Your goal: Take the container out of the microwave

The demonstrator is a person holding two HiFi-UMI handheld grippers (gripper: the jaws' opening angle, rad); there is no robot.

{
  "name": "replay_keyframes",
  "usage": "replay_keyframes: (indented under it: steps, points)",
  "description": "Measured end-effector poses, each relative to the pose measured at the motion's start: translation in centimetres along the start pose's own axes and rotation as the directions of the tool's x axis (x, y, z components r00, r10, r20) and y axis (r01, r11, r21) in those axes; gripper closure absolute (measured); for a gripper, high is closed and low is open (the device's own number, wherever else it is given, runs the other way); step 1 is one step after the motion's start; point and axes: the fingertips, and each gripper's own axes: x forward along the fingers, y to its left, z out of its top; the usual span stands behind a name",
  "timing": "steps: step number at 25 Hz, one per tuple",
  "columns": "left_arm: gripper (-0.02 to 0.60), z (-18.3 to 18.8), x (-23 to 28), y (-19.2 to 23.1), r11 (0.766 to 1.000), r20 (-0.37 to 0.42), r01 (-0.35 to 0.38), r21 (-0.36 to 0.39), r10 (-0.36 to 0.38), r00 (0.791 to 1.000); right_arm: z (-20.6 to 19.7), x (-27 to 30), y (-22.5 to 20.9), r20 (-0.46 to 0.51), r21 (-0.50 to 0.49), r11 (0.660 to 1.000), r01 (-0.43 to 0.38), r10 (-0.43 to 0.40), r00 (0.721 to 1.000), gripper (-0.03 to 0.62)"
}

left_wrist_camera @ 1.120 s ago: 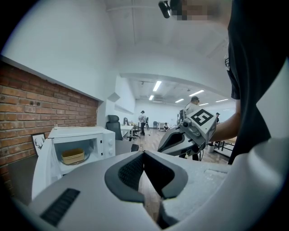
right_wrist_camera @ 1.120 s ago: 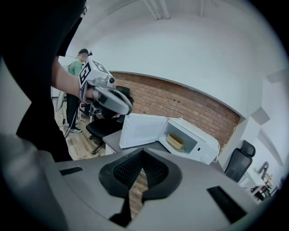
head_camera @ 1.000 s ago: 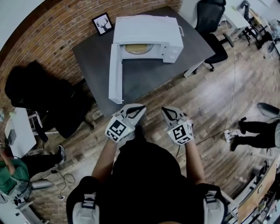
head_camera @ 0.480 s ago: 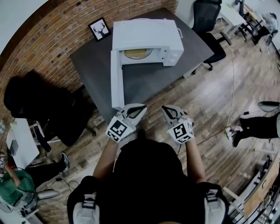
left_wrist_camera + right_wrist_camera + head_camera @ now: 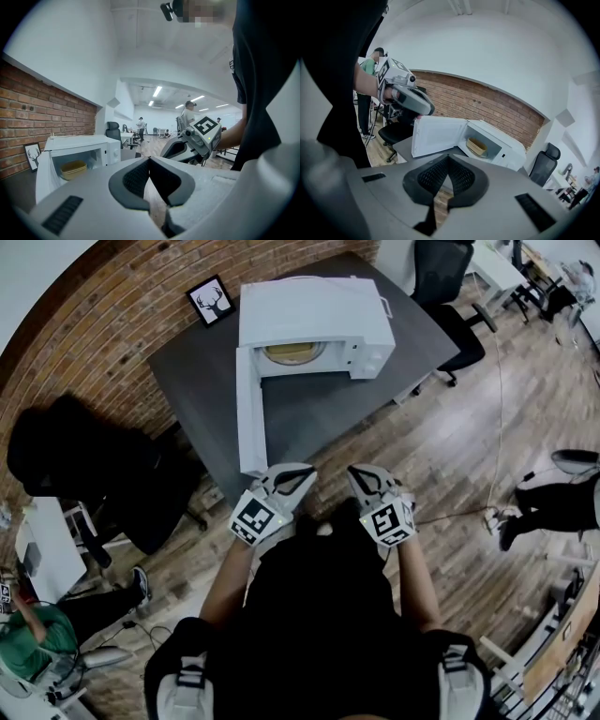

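Note:
A white microwave [image 5: 314,315] stands on the dark grey table [image 5: 309,423] with its door [image 5: 250,413] swung open to the left. Inside it sits a tan container [image 5: 292,352], also visible in the left gripper view [image 5: 72,169] and the right gripper view [image 5: 476,146]. My left gripper [image 5: 298,474] and right gripper [image 5: 361,479] hover side by side at the table's near edge, well short of the microwave. Both are shut with nothing between the jaws. Each shows in the other's view: the right gripper [image 5: 187,145] and the left gripper [image 5: 410,98].
A framed deer picture [image 5: 213,294] leans on the brick wall behind the table. Black office chairs stand at the left [image 5: 84,465] and at the back right [image 5: 450,296]. A person's legs [image 5: 553,507] are on the wood floor at the right, and a seated person [image 5: 37,634] is at the lower left.
Both grippers have edged slightly toward the table's near edge. Their jaws stay shut, and the microwave and container have not moved.

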Motion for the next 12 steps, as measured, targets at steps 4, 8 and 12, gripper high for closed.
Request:
replay_keyframes:
  steps: [4,8,12]
  points:
    - [0.580,-0.1,0.5,0.5,0.999,-0.004,-0.022,-0.028,0.022,1.000,-0.1,0.6,-0.9,0.006,-0.007,1.000,-0.017,0.017,1.000,0.595]
    - [0.580,0.3,1.5,1.9,0.998,-0.007,-0.061,-0.031,0.061,0.998,0.2,1.9,-2.5,0.017,-0.046,0.998,-0.051,0.052,0.999,0.595]
    - [0.580,0.6,2.7,3.1,0.995,-0.014,-0.094,-0.045,0.093,0.996,0.8,3.2,-4.7,0.038,-0.069,0.995,-0.075,0.078,0.996,0.595]
